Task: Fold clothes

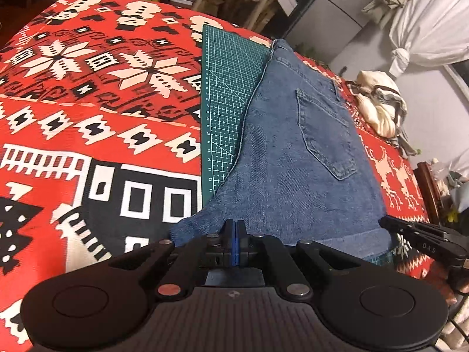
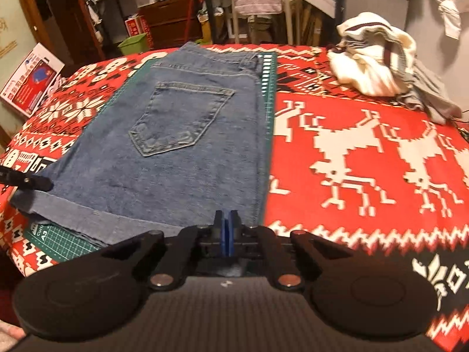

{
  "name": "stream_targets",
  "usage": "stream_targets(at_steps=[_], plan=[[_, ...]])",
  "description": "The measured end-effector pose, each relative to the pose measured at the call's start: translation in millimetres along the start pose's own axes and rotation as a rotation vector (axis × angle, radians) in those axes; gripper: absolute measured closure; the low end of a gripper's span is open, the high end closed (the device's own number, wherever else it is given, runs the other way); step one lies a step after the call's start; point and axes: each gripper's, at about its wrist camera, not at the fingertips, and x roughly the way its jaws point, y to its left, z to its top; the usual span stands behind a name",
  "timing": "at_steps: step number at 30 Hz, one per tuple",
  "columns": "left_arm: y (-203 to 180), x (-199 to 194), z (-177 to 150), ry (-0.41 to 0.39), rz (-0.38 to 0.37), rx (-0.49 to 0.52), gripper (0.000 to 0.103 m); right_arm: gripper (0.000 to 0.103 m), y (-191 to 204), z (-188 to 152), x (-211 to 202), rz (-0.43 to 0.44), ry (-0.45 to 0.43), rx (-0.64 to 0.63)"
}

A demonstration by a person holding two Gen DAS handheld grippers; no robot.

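Blue denim shorts (image 1: pixel 296 152) lie folded in half on a green cutting mat (image 1: pixel 225 94), back pocket (image 2: pixel 181 117) facing up and waistband at the far end. My left gripper (image 1: pixel 233 228) is shut at the near left corner of the leg hem, with denim running under its fingers. My right gripper (image 2: pixel 225 220) is shut at the near right end of the same hem (image 2: pixel 140 217). Each gripper shows in the other's view: the right gripper (image 1: pixel 410 230) beside the hem's right end, the left gripper (image 2: pixel 41 183) resting on the hem's left corner.
A red, white and black patterned blanket (image 2: pixel 366 152) covers the table. A heap of cream and grey clothes (image 2: pixel 378 61) sits at the far right. Beyond the table are a green bin (image 2: pixel 133 44), shelves, hanging garments and a printed box (image 2: pixel 29 79).
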Motion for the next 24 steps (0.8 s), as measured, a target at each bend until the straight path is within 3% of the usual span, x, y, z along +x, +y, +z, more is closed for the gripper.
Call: stream_targets(at_steps=[2, 4, 9, 15, 18, 24], plan=[[-2.7, -5.0, -0.1, -0.006, 0.014, 0.009, 0.1, 0.102, 5.7, 4.4, -0.9, 0.001, -0.01, -0.013], [-6.6, -7.9, 4.4, -0.018, 0.011, 0.013, 0.101, 0.093, 11.4, 8.7, -1.7, 0.002, -0.021, -0.025], [-16.9, -12.2, 18.7, -0.042, -0.024, 0.014, 0.101, 0.093, 25.7, 19.7, -3.9, 0.004, -0.046, -0.057], [-52.7, 25.5, 35.9, -0.007, -0.07, 0.059, 0.101, 0.093, 48.6, 32.6, 5.0, 0.009, -0.056, -0.093], [-68.2, 47.9, 37.1, 0.028, -0.072, 0.071, 0.101, 0.093, 68.0, 33.7, 25.8, 0.008, -0.042, -0.113], [-86.0, 67.1, 29.1, 0.019, -0.043, 0.118, 0.101, 0.093, 84.5, 26.0, 47.2, -0.022, -0.055, -0.166]])
